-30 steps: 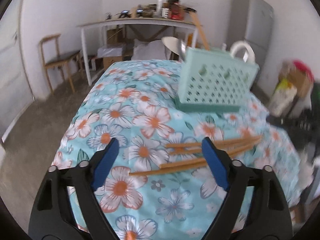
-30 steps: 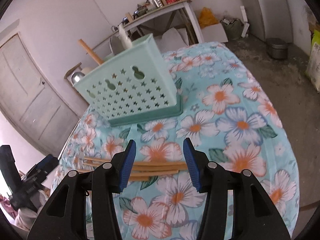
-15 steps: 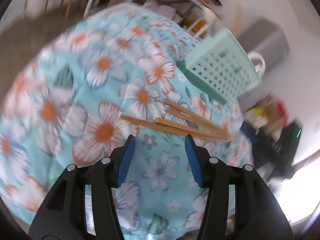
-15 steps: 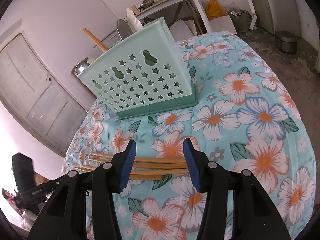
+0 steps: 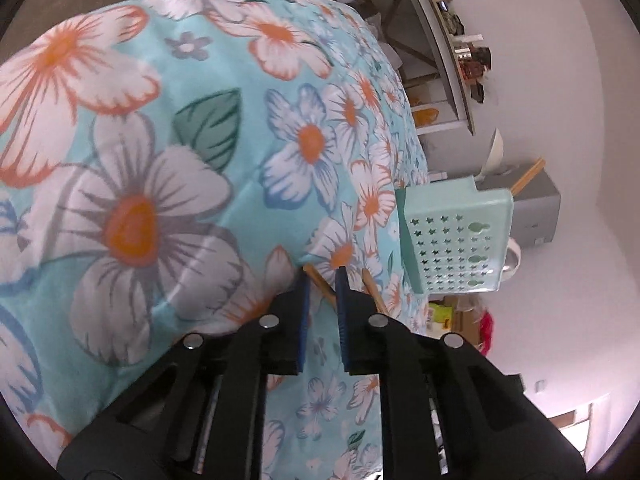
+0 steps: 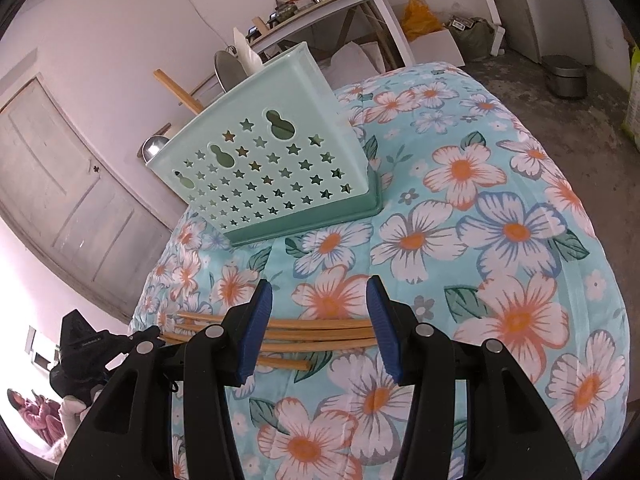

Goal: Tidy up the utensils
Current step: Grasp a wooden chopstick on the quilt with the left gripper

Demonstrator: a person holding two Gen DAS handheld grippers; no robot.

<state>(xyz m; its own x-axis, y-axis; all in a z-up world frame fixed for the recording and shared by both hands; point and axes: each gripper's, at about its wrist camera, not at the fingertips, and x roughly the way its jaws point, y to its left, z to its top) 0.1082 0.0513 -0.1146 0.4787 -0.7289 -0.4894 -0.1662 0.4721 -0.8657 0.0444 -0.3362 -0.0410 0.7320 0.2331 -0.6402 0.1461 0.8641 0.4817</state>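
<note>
Several wooden chopsticks [image 6: 320,334] lie side by side on the floral cloth [image 6: 500,240]. A mint green perforated utensil basket [image 6: 260,164] stands behind them, holding a wooden handle and metal utensils. My right gripper [image 6: 320,320] is open, hovering over the chopsticks' near ends. My left gripper [image 5: 320,276] is rolled sideways and narrowed around the end of one chopstick [image 5: 318,280]; contact is not clear. The left gripper also shows at the chopsticks' far ends in the right wrist view [image 6: 148,338]. The basket shows in the left wrist view [image 5: 456,240].
A white table [image 6: 320,8] with clutter stands against the back wall. A grey door [image 6: 52,184] is at the left. A metal bin [image 6: 566,78] and boxes sit on the concrete floor at the right. A grey fridge [image 5: 532,216] stands behind the basket.
My left gripper has rolled sideways, dropped close to the cloth and narrowed its jaws around a chopstick end. My right gripper has drifted slightly closer over the chopsticks, still open.
</note>
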